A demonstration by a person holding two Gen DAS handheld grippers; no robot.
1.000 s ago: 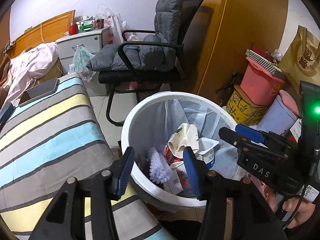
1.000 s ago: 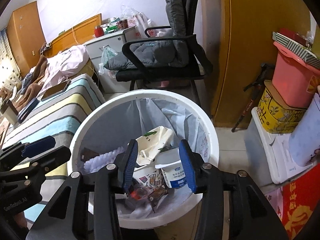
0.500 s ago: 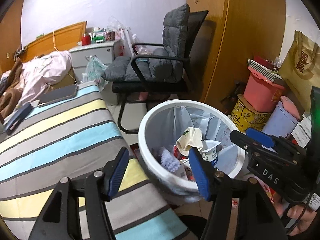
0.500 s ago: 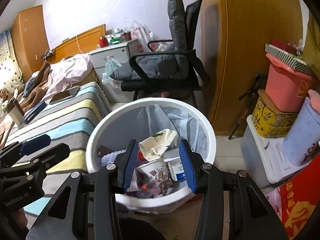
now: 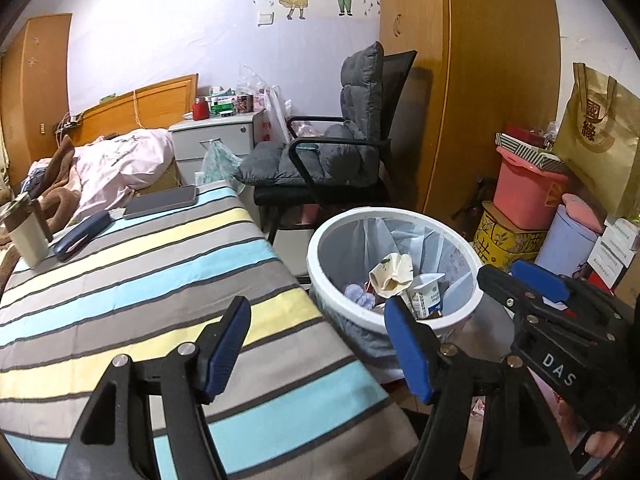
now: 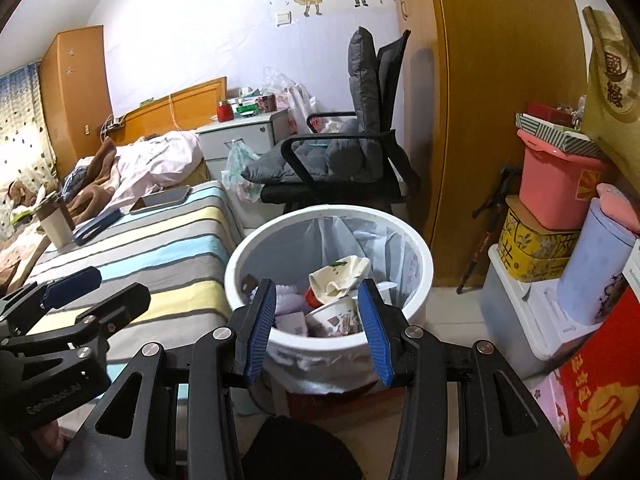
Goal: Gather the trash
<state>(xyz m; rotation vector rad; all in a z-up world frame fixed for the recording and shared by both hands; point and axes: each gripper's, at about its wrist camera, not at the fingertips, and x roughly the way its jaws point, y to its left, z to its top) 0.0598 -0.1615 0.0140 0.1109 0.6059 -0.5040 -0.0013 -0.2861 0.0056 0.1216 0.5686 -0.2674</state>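
A white round trash bin [image 5: 460, 240] with a grey liner stands on the floor beside the striped table; it also shows in the right wrist view [image 6: 420, 256]. Inside lie a crumpled paper cup [image 5: 392, 274], a yogurt cup [image 5: 426, 294], a printed cup [image 6: 332, 318] and other scraps. My left gripper [image 5: 320, 344] is open and empty, over the table's near right corner, left of the bin. My right gripper [image 6: 318, 328] is open and empty, held above the bin's near rim.
The striped tablecloth [image 5: 132, 280] carries a phone [image 5: 160, 202], a dark case [image 5: 82, 230] and a mug [image 5: 26, 232]. A grey cushioned office chair [image 5: 336, 160] stands behind the bin. Pink, yellow and lilac containers [image 5: 528, 196] stack at the right by the wooden wardrobe [image 5: 480, 80].
Both grippers have pulled up and back from the bin, so it looks smaller and farther. Both stayed open and empty. More of the table and wall show.
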